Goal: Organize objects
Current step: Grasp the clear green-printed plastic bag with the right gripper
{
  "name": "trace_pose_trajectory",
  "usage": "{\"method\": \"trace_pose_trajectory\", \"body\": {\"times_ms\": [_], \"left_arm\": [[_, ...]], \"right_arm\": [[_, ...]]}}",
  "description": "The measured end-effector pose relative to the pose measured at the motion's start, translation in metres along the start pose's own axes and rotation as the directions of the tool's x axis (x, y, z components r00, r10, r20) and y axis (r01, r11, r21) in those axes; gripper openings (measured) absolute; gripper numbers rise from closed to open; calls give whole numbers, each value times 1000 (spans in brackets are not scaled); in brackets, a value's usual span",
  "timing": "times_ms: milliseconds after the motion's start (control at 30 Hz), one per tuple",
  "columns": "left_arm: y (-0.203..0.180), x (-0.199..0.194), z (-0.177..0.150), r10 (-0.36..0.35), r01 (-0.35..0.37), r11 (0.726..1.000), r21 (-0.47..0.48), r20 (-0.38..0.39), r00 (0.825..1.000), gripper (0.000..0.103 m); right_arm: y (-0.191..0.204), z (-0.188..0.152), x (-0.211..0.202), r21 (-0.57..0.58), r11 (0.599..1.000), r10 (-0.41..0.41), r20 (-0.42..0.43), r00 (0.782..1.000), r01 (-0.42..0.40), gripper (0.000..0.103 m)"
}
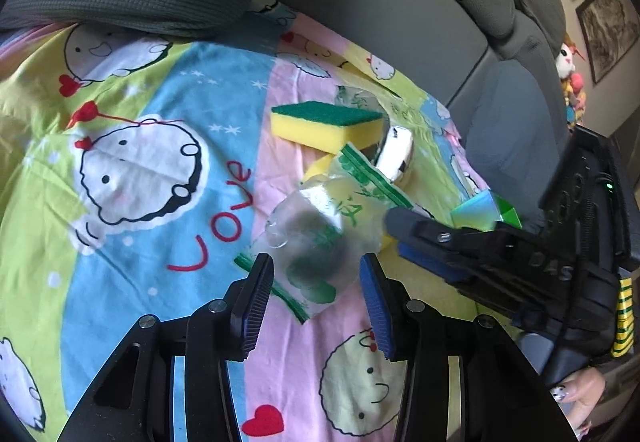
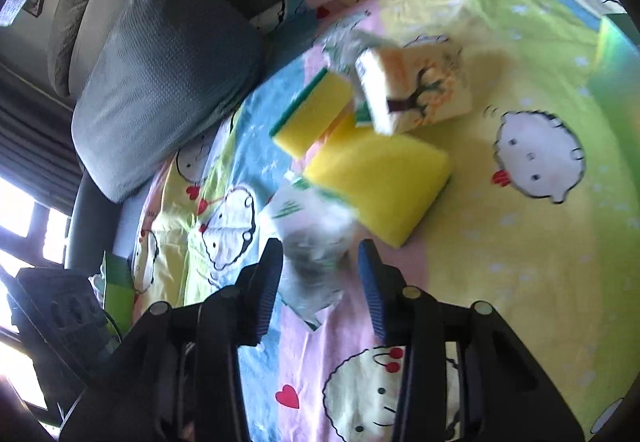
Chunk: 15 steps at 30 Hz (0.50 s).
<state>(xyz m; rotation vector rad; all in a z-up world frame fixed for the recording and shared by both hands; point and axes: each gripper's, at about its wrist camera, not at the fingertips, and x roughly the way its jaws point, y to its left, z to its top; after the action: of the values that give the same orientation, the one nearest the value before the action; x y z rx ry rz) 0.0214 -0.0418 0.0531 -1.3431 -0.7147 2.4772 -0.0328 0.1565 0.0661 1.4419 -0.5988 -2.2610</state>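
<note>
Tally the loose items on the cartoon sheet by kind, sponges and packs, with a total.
Yellow sponges: 2, one green-topped and one plain-side-up
Clear plastic bags with green print: 1
Tissue packs with tree print: 1
Total: 4

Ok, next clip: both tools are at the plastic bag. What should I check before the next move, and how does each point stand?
1. Bag lies between the left tool's fingers: ok.
2. Left pads pressing on the bag: cannot tell.
3. Bag lies between the right tool's fingers: ok.
4. Right pads pressing on it: cannot tell; that view is blurred.
5. Green-topped sponge clear of the bag: ok.
6. Yellow sponge clear of the bag: not ok, the bag overlaps its edge.
</note>
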Motion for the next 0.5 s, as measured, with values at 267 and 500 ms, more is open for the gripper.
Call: {"method": "trace_pose_trajectory", "body": {"times_ms": [267,500], "left_arm": [[10,5,1,21,-21,999,-36,2,1000,65],[13,26,1,21,-23,999,-33,-56,998,68]], "right_arm": [[-12,6,1,66,997,26,19,999,-27,68],[-6,8,36,84,996,48,-67,997,-43,68]]}}
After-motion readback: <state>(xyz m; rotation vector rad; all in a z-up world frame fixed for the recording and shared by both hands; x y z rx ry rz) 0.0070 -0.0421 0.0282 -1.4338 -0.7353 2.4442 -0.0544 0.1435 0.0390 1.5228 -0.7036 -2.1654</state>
